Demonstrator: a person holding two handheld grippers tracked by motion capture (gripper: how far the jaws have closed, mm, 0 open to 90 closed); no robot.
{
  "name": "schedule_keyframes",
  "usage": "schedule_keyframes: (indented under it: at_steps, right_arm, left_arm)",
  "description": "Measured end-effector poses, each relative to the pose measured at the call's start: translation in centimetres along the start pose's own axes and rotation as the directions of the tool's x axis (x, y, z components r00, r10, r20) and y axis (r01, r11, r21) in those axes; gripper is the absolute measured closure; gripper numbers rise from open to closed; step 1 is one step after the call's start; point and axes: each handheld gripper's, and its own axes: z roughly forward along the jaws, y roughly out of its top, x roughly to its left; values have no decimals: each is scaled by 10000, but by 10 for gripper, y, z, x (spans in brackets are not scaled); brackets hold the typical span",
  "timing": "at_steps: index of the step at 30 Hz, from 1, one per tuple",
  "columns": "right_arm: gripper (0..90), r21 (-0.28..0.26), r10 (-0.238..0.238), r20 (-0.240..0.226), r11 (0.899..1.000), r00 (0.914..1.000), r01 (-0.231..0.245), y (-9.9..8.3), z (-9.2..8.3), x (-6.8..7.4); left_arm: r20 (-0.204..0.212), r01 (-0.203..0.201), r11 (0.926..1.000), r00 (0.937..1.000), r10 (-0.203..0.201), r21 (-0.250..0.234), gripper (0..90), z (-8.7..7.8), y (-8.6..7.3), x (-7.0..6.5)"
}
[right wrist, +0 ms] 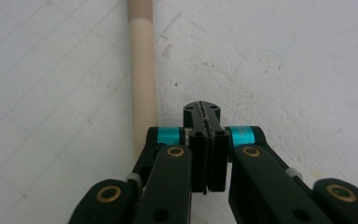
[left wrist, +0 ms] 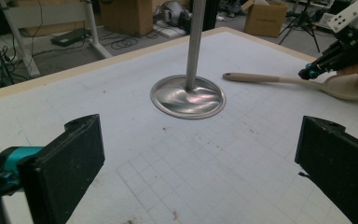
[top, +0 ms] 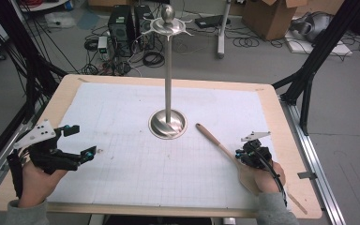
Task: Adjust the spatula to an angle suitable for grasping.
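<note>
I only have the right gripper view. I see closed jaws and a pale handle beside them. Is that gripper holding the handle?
Observer: No. The right gripper is shut on nothing; the wooden spoon lies flat on the mat beside it.
Operator: Which end of the spoon is near me?
Observer: The bowl end; in the high view the handle tip points toward the metal stand.
Operator: What is the other hand doing?
Observer: The left gripper is at the left side of the table, jaws wide open, nothing between them.
Operator: What does it face?
Observer: The left gripper view looks toward the stand's round base, with the spoon beyond it.
</note>
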Motion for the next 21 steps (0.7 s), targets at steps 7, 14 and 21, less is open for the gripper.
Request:
schedule_keyframes:
  at_steps: [7,14,21]
  right_arm:
    - [900,254,35,-291,9997,9996,-28,-5,-1,1]
    - [900,494,-17,-545,9988,9985,44,-5,-3,10]
    - [900,628,-237,-652,9976,9976,278,-4,-5,25]
  left_arm:
    - [0,-3,10000,10000,3,-13,17,-1,0,0]
    - [-21,-30,10000,10000,30,-65,17,-2,0,-1]
    - [-21,-31,10000,10000,31,-35,17,-1,0,-1]
